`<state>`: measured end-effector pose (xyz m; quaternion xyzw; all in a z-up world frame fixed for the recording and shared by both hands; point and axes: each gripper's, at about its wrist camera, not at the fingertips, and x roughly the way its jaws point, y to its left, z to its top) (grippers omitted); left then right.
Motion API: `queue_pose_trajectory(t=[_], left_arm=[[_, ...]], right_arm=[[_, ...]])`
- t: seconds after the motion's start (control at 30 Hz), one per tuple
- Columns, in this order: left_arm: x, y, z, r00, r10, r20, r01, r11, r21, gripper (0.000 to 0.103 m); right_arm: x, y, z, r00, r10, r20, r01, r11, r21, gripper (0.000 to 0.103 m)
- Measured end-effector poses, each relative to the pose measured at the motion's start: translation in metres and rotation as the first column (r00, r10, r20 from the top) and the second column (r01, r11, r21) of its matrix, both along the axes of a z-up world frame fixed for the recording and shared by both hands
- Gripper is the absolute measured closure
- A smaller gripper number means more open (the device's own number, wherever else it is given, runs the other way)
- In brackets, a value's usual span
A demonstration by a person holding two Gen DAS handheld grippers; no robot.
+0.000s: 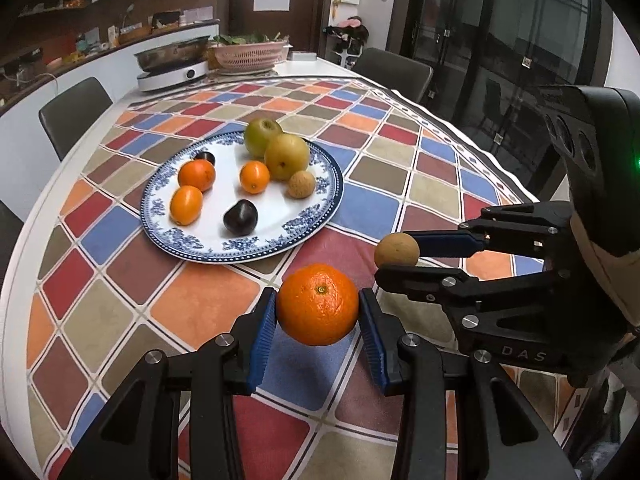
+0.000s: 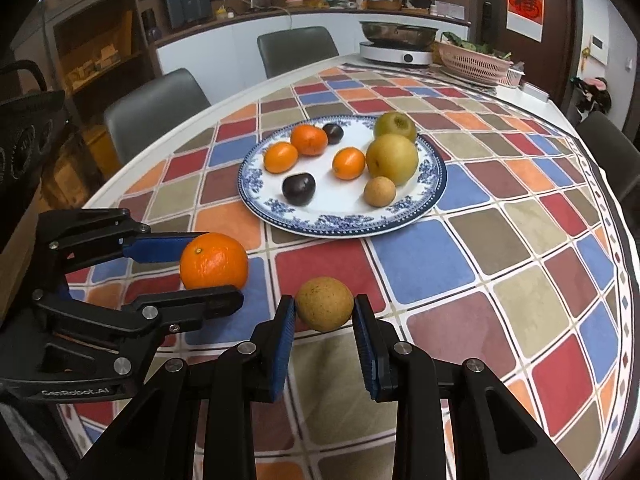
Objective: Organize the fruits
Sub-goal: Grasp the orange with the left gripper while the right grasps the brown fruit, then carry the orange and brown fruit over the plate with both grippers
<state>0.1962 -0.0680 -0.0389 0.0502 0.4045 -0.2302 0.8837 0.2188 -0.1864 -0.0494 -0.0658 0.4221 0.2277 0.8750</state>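
Note:
My left gripper is shut on a large orange, held just above the checked tablecloth; it also shows in the right wrist view. My right gripper is shut on a small round brown fruit, also seen in the left wrist view. Both grippers are side by side, short of the blue-and-white plate. The plate holds several fruits: small oranges, dark plums, green-yellow pears and a small brown fruit.
The round table carries an induction cooker with a metal pan and a pink basket of greens at its far side. Grey chairs stand around the table. The tablecloth's edge runs on the right.

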Motion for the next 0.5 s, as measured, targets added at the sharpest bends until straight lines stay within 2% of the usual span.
queue_pose_trajectory(t=[0.5], left_arm=[[-0.006,0.016,0.036,0.995,0.043,0.089,-0.042,0.999,-0.008,0.063]], right_arm=[[-0.011,0.008,0.040,0.996,-0.047,0.072,0.043,0.998,0.055,0.073]])
